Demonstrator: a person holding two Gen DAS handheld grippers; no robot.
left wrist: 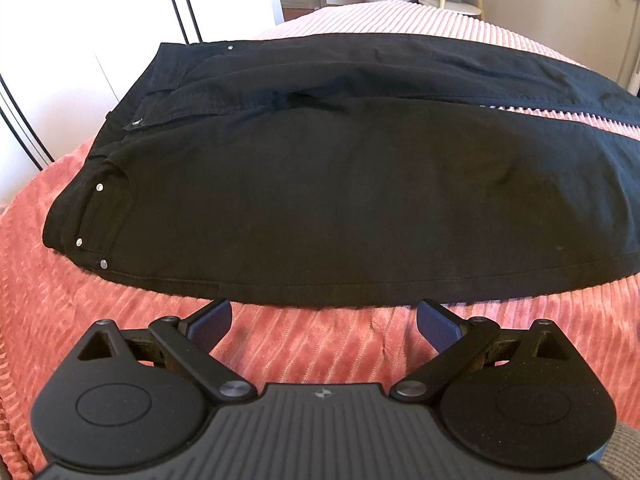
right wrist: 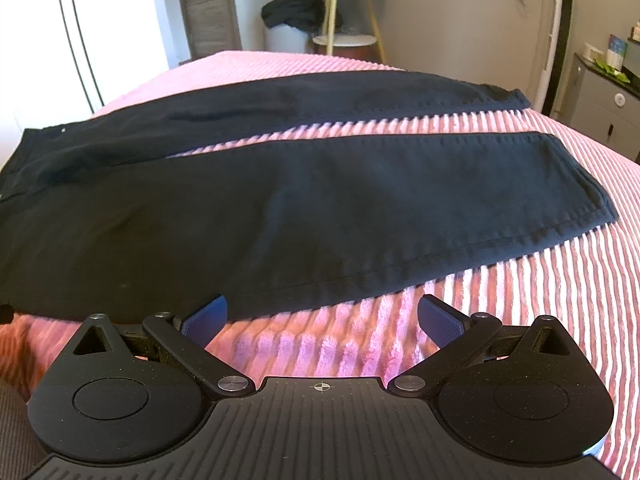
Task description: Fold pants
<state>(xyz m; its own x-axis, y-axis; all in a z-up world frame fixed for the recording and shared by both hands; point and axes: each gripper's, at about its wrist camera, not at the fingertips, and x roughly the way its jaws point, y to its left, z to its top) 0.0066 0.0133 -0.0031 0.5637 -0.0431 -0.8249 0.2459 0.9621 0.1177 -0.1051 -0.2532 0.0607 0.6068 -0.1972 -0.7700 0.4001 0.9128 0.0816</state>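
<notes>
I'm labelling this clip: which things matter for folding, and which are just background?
Job: black pants, pink bedspread, left gripper, right gripper, both open.
Background: dark clothes heap, round side table, grey cabinet.

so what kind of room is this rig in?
Most likely a bedroom at home. The black pants lie spread on a pink ribbed bedspread; behind it are a small round side table, a pile of dark clothes and a grey cabinet.
</notes>
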